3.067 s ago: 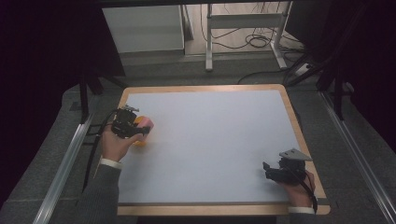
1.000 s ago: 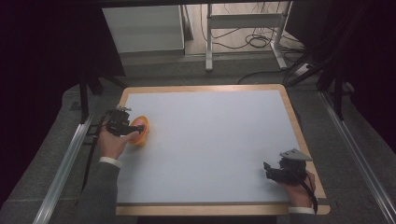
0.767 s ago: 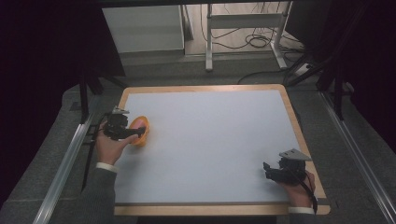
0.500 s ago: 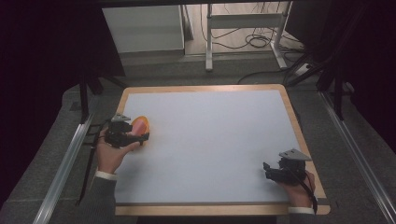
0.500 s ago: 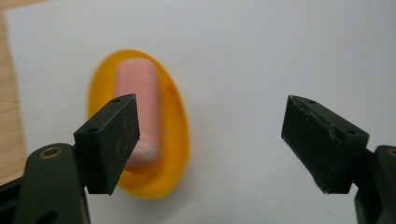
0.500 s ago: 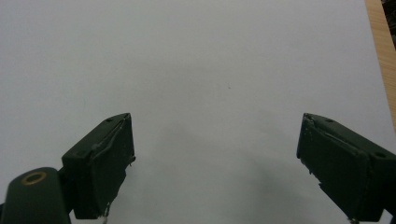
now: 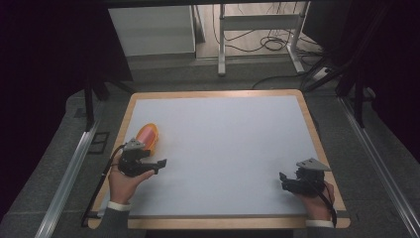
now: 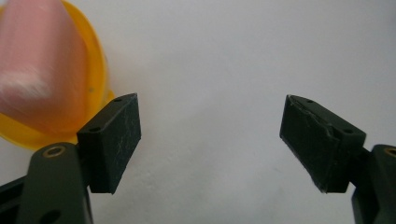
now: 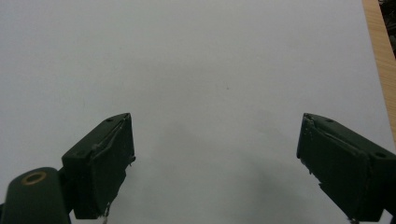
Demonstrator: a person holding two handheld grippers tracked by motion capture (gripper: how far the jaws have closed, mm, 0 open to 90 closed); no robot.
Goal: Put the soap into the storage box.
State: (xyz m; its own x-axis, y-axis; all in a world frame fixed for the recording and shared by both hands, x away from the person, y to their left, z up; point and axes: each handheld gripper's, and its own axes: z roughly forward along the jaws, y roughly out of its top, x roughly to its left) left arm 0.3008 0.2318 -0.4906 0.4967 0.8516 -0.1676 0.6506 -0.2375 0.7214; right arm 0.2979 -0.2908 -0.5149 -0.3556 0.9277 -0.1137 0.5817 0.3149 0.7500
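**One drop-off done: your left hand just let go of the orange-and-pink thing**

So here's what changed. A moment back your left gripper [image 7: 157,163] was right on top of the orange-and-pink object [image 7: 147,136], and now it's pulled back toward you with the jaws spread wide and nothing between them. In the left gripper view the object [image 8: 44,70] sits off past the left jaw, apart from the pads, lying on the desk [image 7: 223,144] on its own. The jaws have just been opening, and they're clear of it now.

From above, the object lies near the desk's left edge, about halfway up, just beyond your left gripper. I can't tell exactly what it is; looks like a pink piece resting in a yellow-orange shell.

Your right gripper [image 7: 283,179] hasn't budged, parked at the near right corner, jaws wide apart and holding nothing, only bare white surface [image 9: 210,70] ahead of it.

My read: the placing step is finished, and you're free to retreat or go for whatever's next.
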